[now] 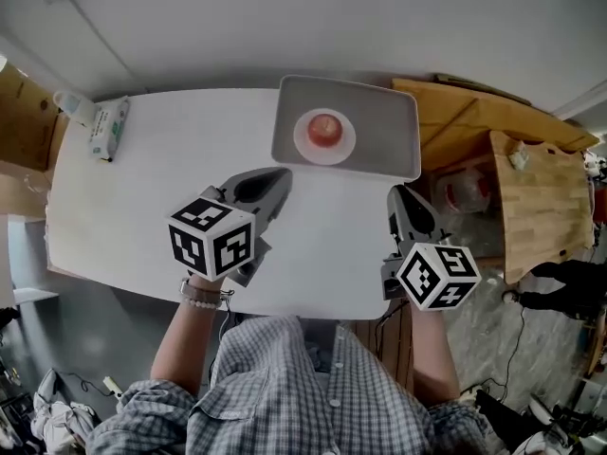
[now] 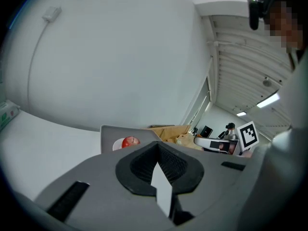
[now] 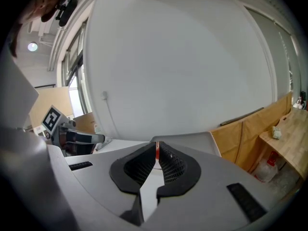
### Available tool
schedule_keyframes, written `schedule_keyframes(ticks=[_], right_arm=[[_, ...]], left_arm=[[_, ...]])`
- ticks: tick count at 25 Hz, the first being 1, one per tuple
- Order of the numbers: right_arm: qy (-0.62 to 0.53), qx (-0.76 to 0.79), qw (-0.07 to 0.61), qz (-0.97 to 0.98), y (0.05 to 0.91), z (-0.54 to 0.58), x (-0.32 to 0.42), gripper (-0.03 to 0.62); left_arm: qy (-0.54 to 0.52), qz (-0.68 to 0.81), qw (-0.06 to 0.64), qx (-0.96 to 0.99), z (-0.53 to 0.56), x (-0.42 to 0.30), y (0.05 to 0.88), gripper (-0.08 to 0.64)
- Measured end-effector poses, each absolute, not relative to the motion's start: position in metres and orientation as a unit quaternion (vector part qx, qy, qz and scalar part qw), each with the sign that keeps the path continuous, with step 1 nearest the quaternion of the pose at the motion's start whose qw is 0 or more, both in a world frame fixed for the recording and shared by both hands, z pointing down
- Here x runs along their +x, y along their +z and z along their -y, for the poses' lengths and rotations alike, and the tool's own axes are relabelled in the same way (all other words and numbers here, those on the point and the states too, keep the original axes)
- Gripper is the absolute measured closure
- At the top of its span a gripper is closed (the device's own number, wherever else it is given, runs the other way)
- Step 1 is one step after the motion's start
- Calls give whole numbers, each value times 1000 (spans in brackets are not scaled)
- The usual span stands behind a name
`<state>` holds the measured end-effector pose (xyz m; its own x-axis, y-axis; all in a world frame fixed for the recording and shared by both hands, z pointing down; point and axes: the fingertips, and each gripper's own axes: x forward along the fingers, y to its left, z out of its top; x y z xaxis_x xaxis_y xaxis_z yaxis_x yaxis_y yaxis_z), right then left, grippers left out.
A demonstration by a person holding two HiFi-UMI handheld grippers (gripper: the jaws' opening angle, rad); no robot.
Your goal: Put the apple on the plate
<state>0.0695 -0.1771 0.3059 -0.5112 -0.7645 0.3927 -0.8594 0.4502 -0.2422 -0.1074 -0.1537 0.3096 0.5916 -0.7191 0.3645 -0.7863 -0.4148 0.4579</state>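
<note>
A red apple (image 1: 324, 129) sits on a small white plate (image 1: 340, 151) inside a grey tray (image 1: 389, 121) at the far middle of the white table (image 1: 142, 207). My left gripper (image 1: 283, 172) hovers just short of the tray's near left corner, shut and holding nothing. My right gripper (image 1: 394, 190) is below the tray's near right corner, also shut and holding nothing. The left gripper view has the apple (image 2: 130, 141) and tray (image 2: 108, 134) beyond the left gripper's (image 2: 157, 143) joined tips. In the right gripper view a red sliver of apple (image 3: 157, 151) shows at the right gripper's (image 3: 157, 144) tips.
A tissue pack (image 1: 109, 126) lies at the table's far left corner, beside a cardboard box (image 1: 24, 112). Wooden furniture (image 1: 531, 188) and a plastic container (image 1: 465, 192) stand off the right edge. The person's torso is at the near edge.
</note>
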Motion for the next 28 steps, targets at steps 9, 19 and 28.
schedule_keyframes(ticks=[9,19,28], right_arm=[[175,478,66,858,267,159,78,560],[185,481,51,855,268,152,104,560],[170,451,50,875,265,149,109,561]], left_arm=[[6,478,288,830,118,-122,273,551],[8,503,289,814,97,-114,280,551],[-18,506,290,812,88,-89,277,551]])
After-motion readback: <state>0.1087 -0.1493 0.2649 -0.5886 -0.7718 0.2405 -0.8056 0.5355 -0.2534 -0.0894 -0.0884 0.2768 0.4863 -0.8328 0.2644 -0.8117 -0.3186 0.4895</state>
